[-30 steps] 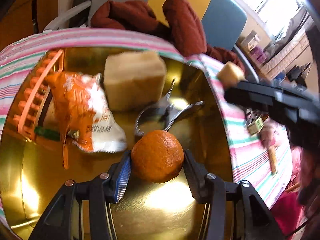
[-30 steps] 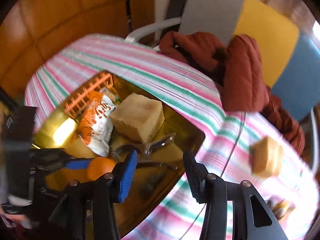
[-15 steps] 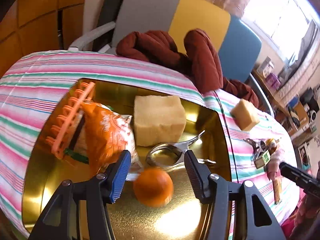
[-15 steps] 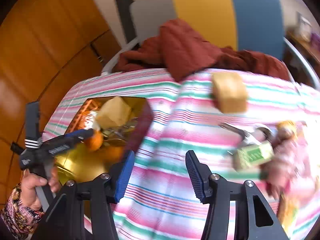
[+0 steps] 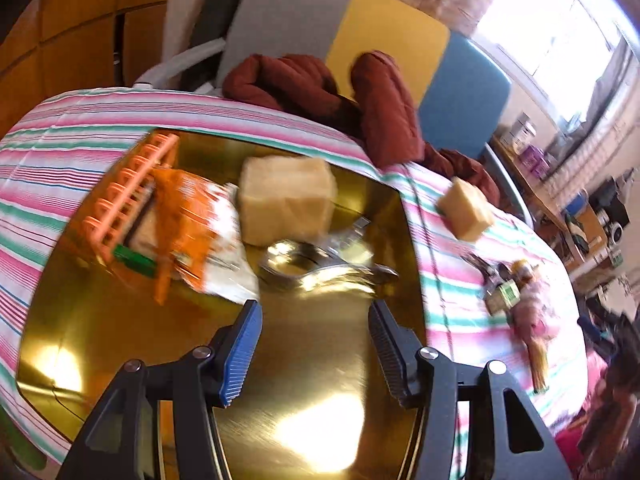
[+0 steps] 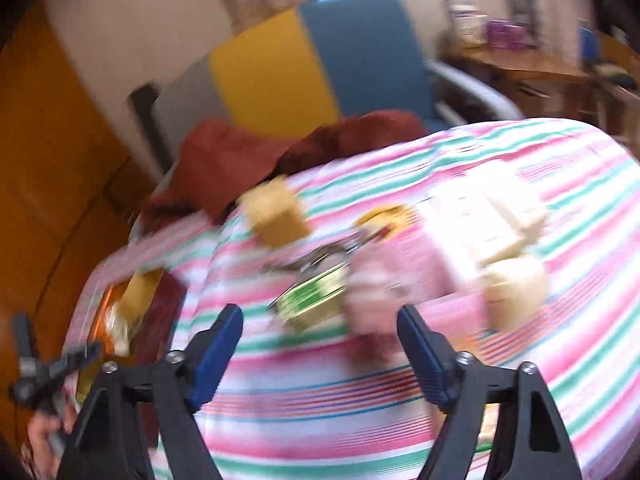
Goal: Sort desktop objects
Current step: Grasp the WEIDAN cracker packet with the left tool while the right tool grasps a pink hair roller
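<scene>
Room: a counter [image 5: 60, 168] under a pink, green and white striped cloth, a grey, yellow and blue chair [image 5: 360, 36] behind it with a dark red garment [image 5: 320, 84] over the seat, a bright window at the right.
Left wrist view, change: the orange that sat between the left gripper [image 5: 314, 344] jaws a second ago is out of sight; half a second ago it lay loose on the gold tray [image 5: 120, 340] floor, so I judge it delivered.
Left wrist view, jaws: fairly wide, nothing between them, only bare tray floor.
Left wrist view, tray contents: an orange comb-like plastic piece [image 5: 128, 192], an orange and white snack bag [image 5: 200, 228], a tan block [image 5: 286, 204] and a metal clip [image 5: 320, 268], all beyond the jaw tips.
Left wrist view, still to sort: a second tan block [image 5: 466, 210] and a small green box [image 5: 502, 296] on the cloth, right of the tray.
Right wrist view, change: the view has swung from the tray to the unsorted cluster; the picture is heavily blurred.
Right wrist view, jaws: the right gripper [image 6: 320, 344] jaws are opening, wide, with nothing between them.
Right wrist view, target: the green box [image 6: 316, 300] lies just beyond the tips, left of centre; a pink packet [image 6: 372, 300] beside it, a cream cup [image 6: 516, 292] to the right, the tan block [image 6: 276, 216] further off.
Meaning: one item done; the right hand looks set for the next pick.
</scene>
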Demonstrator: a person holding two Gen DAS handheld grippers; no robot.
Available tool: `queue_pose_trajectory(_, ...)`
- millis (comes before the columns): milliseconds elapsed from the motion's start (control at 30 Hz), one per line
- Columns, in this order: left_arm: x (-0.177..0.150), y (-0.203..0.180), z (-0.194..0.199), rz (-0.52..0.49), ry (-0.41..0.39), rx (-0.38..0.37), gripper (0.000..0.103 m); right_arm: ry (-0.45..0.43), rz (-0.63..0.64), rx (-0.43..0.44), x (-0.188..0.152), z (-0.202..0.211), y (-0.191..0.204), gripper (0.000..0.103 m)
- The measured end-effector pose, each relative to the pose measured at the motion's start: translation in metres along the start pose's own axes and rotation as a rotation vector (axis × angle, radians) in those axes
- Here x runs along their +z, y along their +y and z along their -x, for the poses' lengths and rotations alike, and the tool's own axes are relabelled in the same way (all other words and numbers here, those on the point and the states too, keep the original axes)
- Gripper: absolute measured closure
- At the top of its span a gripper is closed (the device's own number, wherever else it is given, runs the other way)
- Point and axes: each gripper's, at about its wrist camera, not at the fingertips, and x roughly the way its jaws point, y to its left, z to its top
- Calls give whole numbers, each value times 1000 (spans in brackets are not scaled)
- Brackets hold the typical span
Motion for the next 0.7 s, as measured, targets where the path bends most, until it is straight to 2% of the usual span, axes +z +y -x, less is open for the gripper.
queue_pose_trajectory(100, -9, -22, 2, -44, 7, -32, 47, -29, -37, 10, 3, 10, -16, 22)
queue_pose_trajectory(167, -15, -36, 3, -73, 15, -51, 47, -31, -41, -21, 1, 12, -22, 22)
queue_pose_trajectory(267, -26, -61, 4, -126, 37, -85, 47, 16, -81, -81, -3, 7, -36, 22)
queue_pose_trajectory(467, -49, -106, 2, -264, 55, -109, 46, 196, -137, -205, -19, -18, -62, 22)
queue_pose_trajectory(667, -63, -123, -4, -288, 89, -137, 46, 337, -101, -263, -35, -39, -66, 23)
queue_pose_trajectory(700, -65, -123, -4, -289, 94, -141, 46, 357, -92, -268, -38, -43, -66, 26)
